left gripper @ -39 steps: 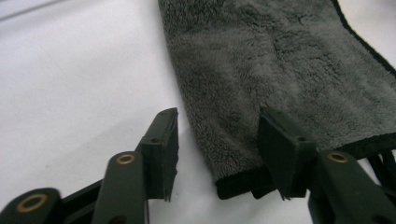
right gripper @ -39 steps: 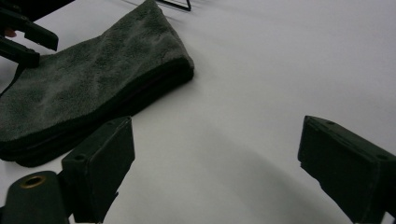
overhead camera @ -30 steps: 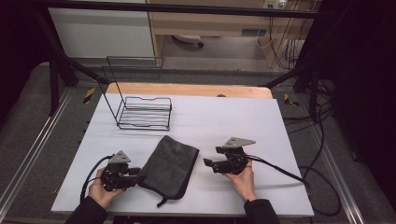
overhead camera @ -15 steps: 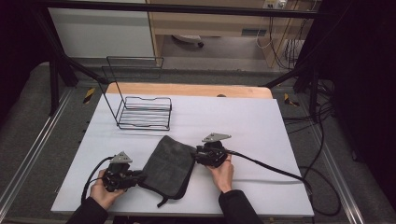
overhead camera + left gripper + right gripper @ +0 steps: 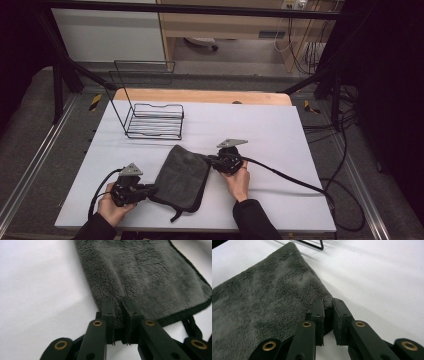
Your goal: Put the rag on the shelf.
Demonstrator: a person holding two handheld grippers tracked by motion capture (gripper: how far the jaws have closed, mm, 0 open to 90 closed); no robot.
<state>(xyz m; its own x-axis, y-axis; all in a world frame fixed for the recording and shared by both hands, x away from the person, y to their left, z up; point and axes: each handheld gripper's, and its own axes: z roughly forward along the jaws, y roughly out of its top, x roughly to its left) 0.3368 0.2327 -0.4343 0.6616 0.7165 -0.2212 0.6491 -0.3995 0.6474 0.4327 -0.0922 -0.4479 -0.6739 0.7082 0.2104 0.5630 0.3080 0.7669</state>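
White sheeting covers the counter (image 5: 280, 150), with a strip of bare wood along its far edge and dark floor, metal rails and loose cables around it. From the high view, a black wire rack (image 5: 150, 117) stands at the far left of the counter. A dark grey towel (image 5: 182, 175) lies folded near the front edge, between the two hands, a black loop trailing from its near corner. The left claw (image 5: 150, 190) meets the towel's near left corner; the right claw (image 5: 212, 161) meets its far right corner.

Seen in the left gripper view, the towel's plush pile is edged in black binding, and the left claw (image 5: 117, 308) has just been closing, its jaws now pinching the towel's hem.

Over in the right gripper view, the right claw (image 5: 327, 307) has likewise been closing and now nips the towel's corner, lifting it slightly off the white sheet.
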